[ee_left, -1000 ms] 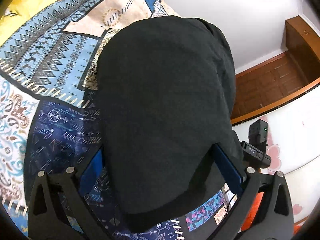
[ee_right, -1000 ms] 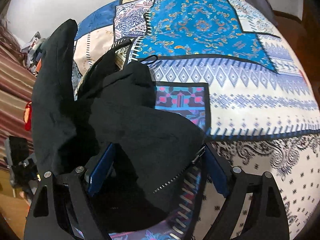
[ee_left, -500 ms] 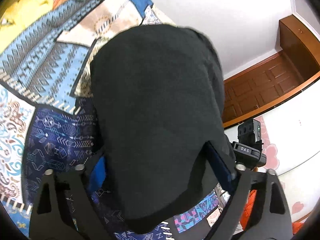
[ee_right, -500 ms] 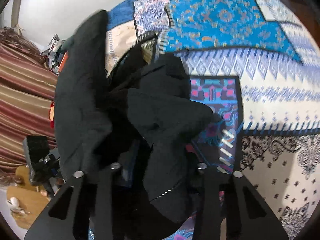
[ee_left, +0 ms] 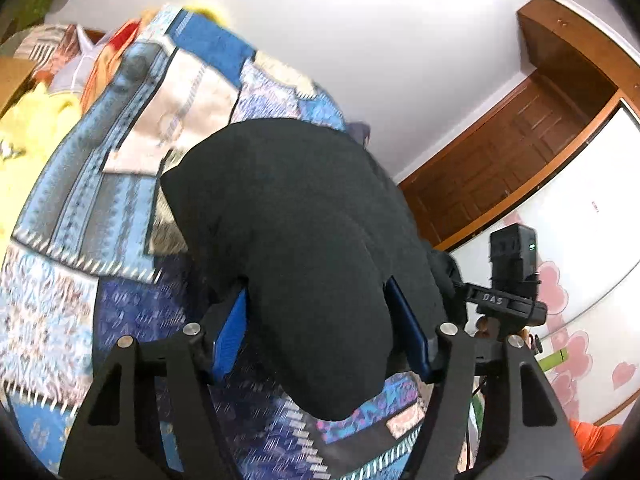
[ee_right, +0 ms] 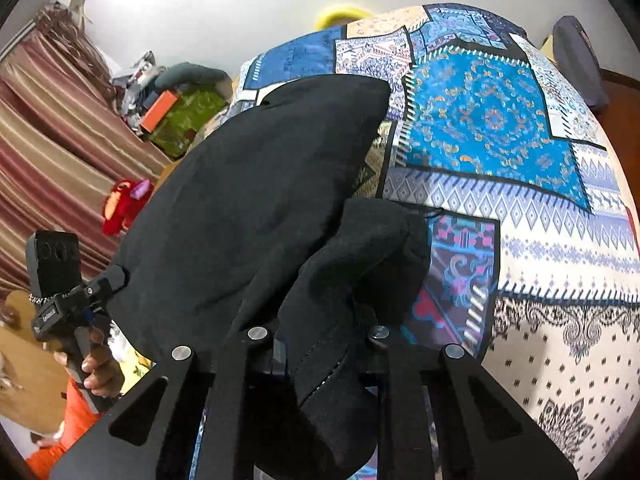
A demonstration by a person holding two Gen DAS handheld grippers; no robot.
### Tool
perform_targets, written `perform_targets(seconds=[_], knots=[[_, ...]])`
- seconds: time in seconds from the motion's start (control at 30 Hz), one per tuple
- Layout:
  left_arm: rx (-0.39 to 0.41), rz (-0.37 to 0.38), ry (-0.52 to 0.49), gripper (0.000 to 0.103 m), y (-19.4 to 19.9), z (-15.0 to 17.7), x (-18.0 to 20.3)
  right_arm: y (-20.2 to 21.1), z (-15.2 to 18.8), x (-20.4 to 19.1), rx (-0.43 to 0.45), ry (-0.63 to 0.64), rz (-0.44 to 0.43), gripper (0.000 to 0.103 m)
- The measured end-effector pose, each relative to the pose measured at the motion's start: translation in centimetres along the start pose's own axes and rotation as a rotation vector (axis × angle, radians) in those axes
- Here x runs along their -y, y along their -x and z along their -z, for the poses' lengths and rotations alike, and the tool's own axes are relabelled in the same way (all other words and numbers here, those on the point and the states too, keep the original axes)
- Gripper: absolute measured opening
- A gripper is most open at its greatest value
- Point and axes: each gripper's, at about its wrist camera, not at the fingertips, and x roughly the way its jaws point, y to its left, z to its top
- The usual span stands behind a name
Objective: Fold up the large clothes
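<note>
A large black garment hangs lifted above a patchwork bedspread. My left gripper holds a thick bunch of its cloth between the blue pads. In the right wrist view the same garment spreads up and left, with a zipper edge near the bottom. My right gripper is shut on a fold of it, fingers close together. The left gripper's body and hand show at the left edge, the garment stretched between the two.
The bedspread fills the right side. A yellow plush lies at the bed's far left. A wooden door and white wardrobe stand right. Striped curtain, clutter and a red toy lie left.
Both grippers rose and tilted up, lifting the garment off the bed. The right gripper's fingers closed from wide apart to clamped on a fold. The left pads drew in on the cloth.
</note>
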Motion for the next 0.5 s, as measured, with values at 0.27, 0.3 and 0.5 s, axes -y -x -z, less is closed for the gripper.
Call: perform_targets(seconds=[0.27,0.3,0.5], knots=[[-0.095,-0.035,0.181,0.097,-3.5,2.9,-7.7,-2.2,0.5,2.0,-0.036,-0.06,0.063,0.029],[-0.085,-0.031,0.188,0.1,-3.6,2.9,-8.2,-2.4,0.7,2.2,-0.046,-0.061,0.084,0.035],[-0.087,0.063,0.246,0.103,-5.6,2.3,-10.2,-4.4,0.6,4.5,-0.115,-0.146,0.086,0.058]])
